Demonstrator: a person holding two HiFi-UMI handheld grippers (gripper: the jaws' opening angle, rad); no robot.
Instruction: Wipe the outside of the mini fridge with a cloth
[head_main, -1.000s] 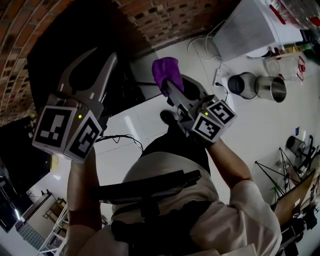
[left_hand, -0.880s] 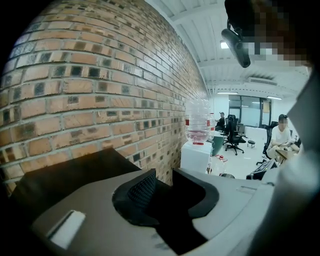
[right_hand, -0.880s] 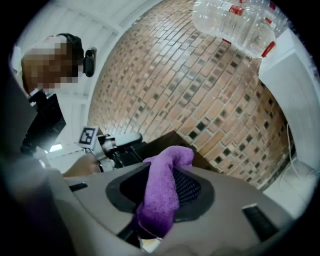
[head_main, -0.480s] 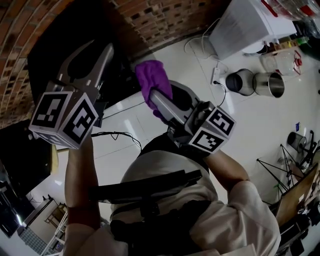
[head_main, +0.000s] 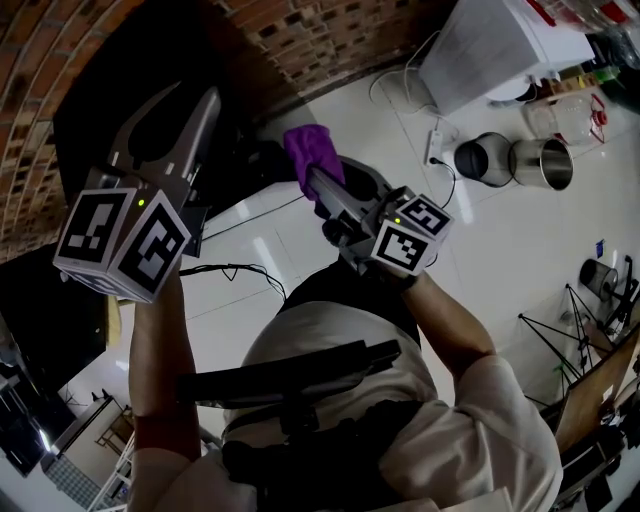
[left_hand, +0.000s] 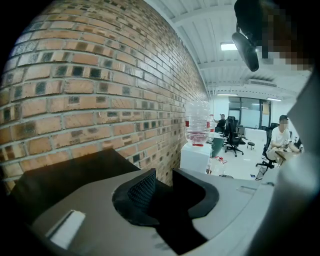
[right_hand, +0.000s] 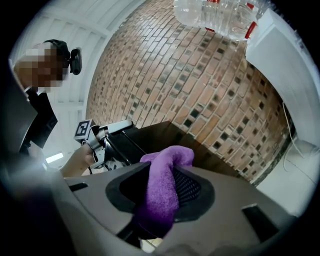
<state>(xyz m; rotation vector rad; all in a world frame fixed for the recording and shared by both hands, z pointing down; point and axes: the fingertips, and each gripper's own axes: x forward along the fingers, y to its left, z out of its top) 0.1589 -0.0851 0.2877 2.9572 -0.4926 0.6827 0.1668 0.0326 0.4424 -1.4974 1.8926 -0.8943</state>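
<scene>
The mini fridge is a black box against the brick wall at the upper left of the head view. Its dark top fills the lower left of the left gripper view. My left gripper hangs over the fridge, open, with nothing between its jaws. My right gripper is shut on a purple cloth, held beside the fridge's right side. In the right gripper view the cloth bunches up out of the jaws, with the fridge just behind it.
A brick wall runs behind the fridge. A white water dispenser stands at the upper right, with two steel pots and cables on the white floor beside it. Black cables trail below the fridge. Office chairs and a seated person are far off.
My right gripper has carried the purple cloth leftwards, closer to the fridge's side, and rolled a little. The left gripper has stayed over the fridge.
</scene>
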